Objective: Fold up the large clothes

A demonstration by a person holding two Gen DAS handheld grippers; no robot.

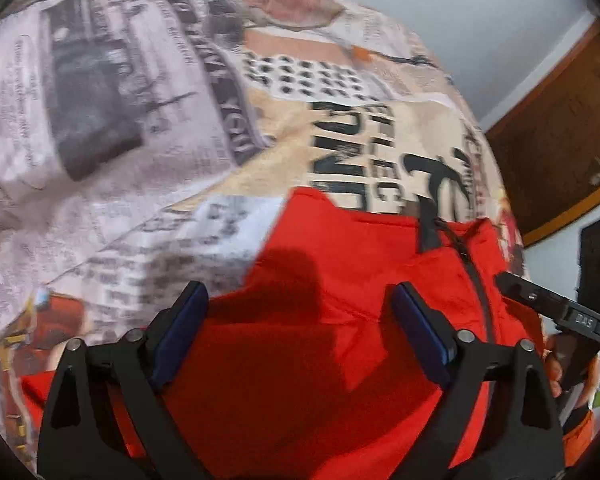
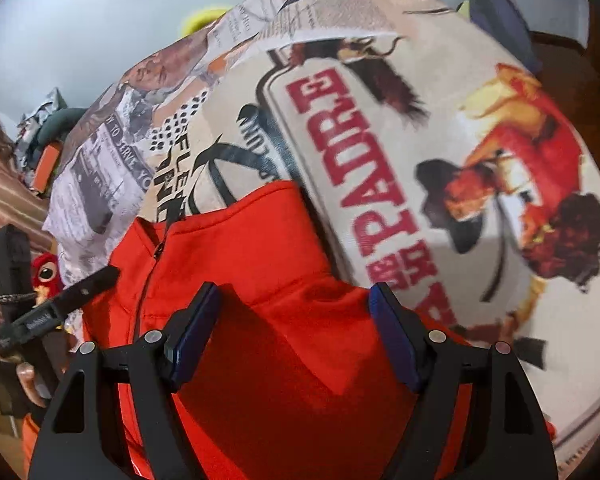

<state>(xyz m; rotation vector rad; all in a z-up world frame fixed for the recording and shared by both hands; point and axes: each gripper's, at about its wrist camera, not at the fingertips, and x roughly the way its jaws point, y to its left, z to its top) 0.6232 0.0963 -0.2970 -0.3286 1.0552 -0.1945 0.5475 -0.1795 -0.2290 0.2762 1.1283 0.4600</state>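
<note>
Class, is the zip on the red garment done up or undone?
Done up: the red garment's dark zip runs closed to the collar, no gap visible.

The left gripper is pointing steeply downward, and its two fingers with blue pads are standing wide apart; nothing is pressed between them. The right gripper is pointing down in the same manner, its jaws also apart, a little less wide, with nothing clamped. In the left wrist view, the right gripper is showing at the right edge, with fingers of the person's hand under it. In the right wrist view, the left gripper is appearing at the left edge, probably held by the hand below, though blur makes this uncertain.
</note>
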